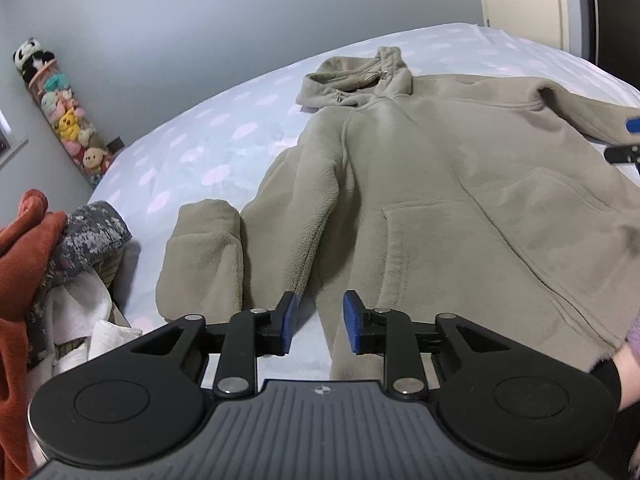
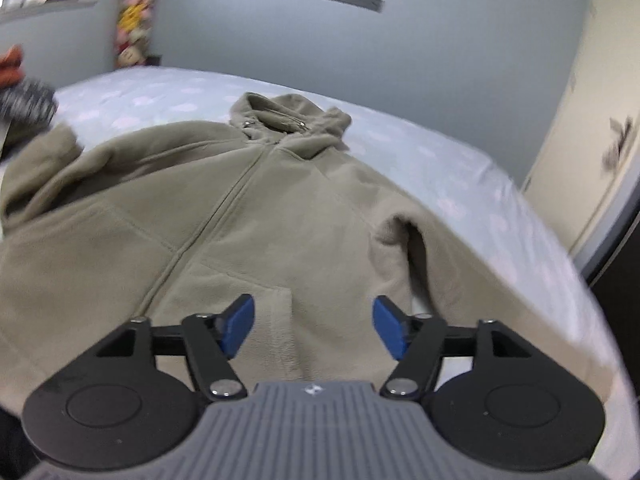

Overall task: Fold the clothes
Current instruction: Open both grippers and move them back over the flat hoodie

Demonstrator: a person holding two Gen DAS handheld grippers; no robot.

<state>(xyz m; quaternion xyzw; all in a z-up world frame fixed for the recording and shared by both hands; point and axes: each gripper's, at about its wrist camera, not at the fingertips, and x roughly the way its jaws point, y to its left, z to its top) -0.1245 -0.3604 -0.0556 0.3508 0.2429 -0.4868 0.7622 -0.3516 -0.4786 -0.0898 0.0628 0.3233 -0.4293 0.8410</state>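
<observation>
1. Left wrist view: the left tool (image 1: pixel 318 322) hangs low over the near edge of the bed (image 1: pixel 224 128), its 2 blue pads a narrow gap apart and holding nothing; bare sheet shows between them.
2. The beige fleece hoodie (image 1: pixel 432 184) lies flat and front up on the bed, hood (image 1: pixel 352 80) toward the far wall, hem toward the camera. One sleeve (image 1: pixel 204 252) is folded beside the body, just left of the tool.
3. At the left edge a heap of laundry (image 1: pixel 60 264) sits against the bed: an orange garment, a grey patterned one and white cloth. A tube of plush toys (image 1: pixel 68 112) hangs on the wall behind it.
4. The right tool (image 1: pixel 626 140) shows at the right edge near the other sleeve; a person's hand (image 1: pixel 624 364) is at the lower right.
5. Right wrist view, blurred: the right tool (image 2: pixel 314 328) stands with its pads wide apart above the hoodie's (image 2: pixel 224 216) front pocket, gripping nothing.
6. The zipper (image 2: pixel 224 204) runs up to the hood. The sleeve (image 2: pixel 404 240) on the right lies bunched near the bed's (image 2: pixel 460 168) edge. A pale door (image 2: pixel 584 160) stands beyond.
</observation>
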